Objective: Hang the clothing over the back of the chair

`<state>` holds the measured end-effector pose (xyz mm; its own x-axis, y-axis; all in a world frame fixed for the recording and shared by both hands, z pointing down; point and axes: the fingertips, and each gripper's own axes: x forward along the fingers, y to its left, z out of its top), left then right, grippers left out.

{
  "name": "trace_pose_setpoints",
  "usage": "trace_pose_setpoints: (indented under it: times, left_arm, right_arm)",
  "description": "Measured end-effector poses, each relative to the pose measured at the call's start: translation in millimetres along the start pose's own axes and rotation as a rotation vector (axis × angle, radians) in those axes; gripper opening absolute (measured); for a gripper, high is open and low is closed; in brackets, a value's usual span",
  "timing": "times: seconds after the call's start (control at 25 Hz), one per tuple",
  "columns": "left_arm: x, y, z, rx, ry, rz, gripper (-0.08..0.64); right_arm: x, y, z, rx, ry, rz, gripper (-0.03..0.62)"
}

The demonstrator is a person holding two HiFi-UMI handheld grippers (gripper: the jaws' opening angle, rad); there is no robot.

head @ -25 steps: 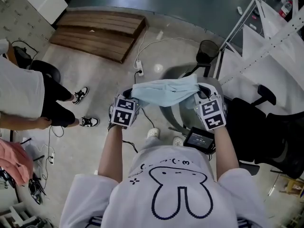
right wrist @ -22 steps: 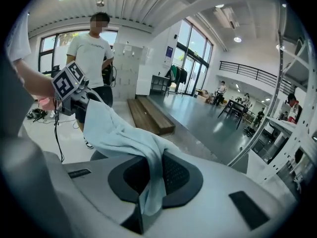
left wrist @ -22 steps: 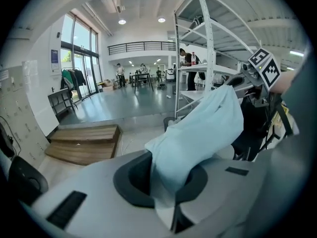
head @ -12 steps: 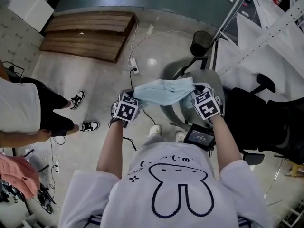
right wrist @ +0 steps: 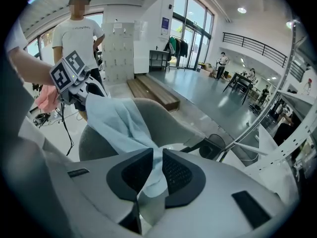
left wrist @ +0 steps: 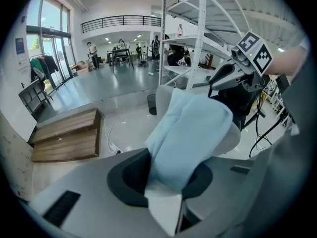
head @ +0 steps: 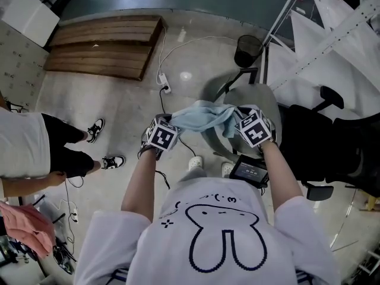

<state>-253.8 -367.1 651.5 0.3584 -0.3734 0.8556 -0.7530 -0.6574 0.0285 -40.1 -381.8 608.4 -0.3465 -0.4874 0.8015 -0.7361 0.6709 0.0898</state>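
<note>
The light blue clothing (head: pixel 202 116) lies bunched over the top of the grey chair (head: pixel 252 97) in front of me, stretched between both grippers. My left gripper (head: pixel 171 124) is at its left end. Its jaws are opening, and the fabric (left wrist: pixel 190 128) still lies loosely between the parted pads (left wrist: pixel 129 175). My right gripper (head: pixel 237 123) is at the right end, shut on a thin fold of the cloth (right wrist: pixel 119 123). The chair's curved back (right wrist: pixel 166 120) runs under the cloth. Each gripper shows in the other's view: the right gripper (left wrist: pixel 237 71) and the left gripper (right wrist: pixel 81 83).
A black office chair (head: pixel 332 147) stands close on the right, beside a white shelf frame (head: pixel 309 46). A black bin (head: pixel 247 49) sits behind the grey chair. A wooden platform (head: pixel 104 46) lies at the back left, with a power strip (head: pixel 161 83) and cable. A person (head: pixel 35 147) stands at the left.
Both grippers have sunk with the clothing toward the chair back. The cloth, stretched flat between them before, now sags and bunches over the chair.
</note>
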Motion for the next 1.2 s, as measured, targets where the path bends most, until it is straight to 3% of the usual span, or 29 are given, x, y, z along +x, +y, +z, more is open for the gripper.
trace_pose_setpoints:
  times: [0.36,0.6,1.2]
  left_arm:
    - [16.3,-13.8,-10.2,0.012,0.059,-0.056,0.22]
    - [5.8,-19.1,-3.1,0.0,0.03,-0.072,0.341]
    - [-49.6,-40.2,29.2,0.066,-0.108,-0.033,0.347]
  right_arm:
    - [-7.7,9.5,13.2,-0.014,-0.03,-0.001,0.08]
    - [-22.8,14.5,19.1,-0.006,-0.075,-0.003,0.083]
    - [-70.4,16.1,37.2,-0.045,-0.222,0.004,0.08]
